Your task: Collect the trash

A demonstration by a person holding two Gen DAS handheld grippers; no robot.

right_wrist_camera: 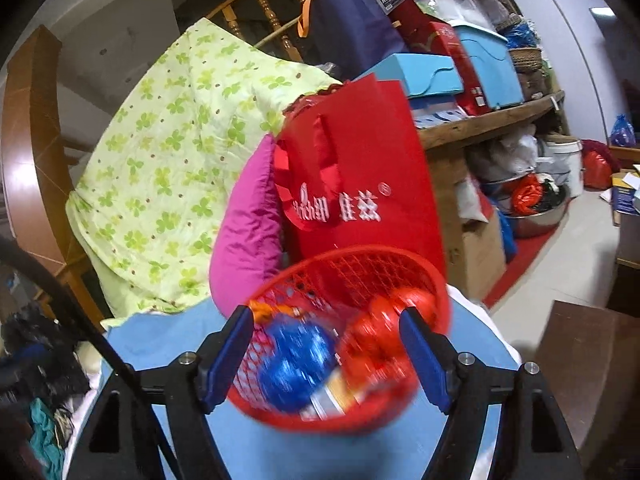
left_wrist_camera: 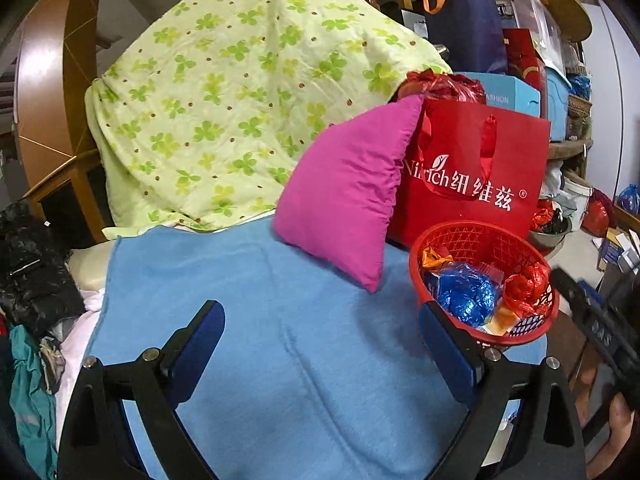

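Left wrist view: the left gripper [left_wrist_camera: 322,354] has its fingers wide apart and holds nothing. The red basket [left_wrist_camera: 486,240] of trash sits to its right, at the right edge of the blue blanket [left_wrist_camera: 248,292].

Right wrist view: the right gripper [right_wrist_camera: 326,358] is nearer. Its fingers are apart, with the red basket [right_wrist_camera: 360,264] right between them.

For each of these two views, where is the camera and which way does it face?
Left wrist: on the left gripper, facing blue blanket and green quilt; both fingers open, a hand at right.
Right wrist: on the right gripper, open, over the red basket.
Shared: basket, red bag, pink pillow.
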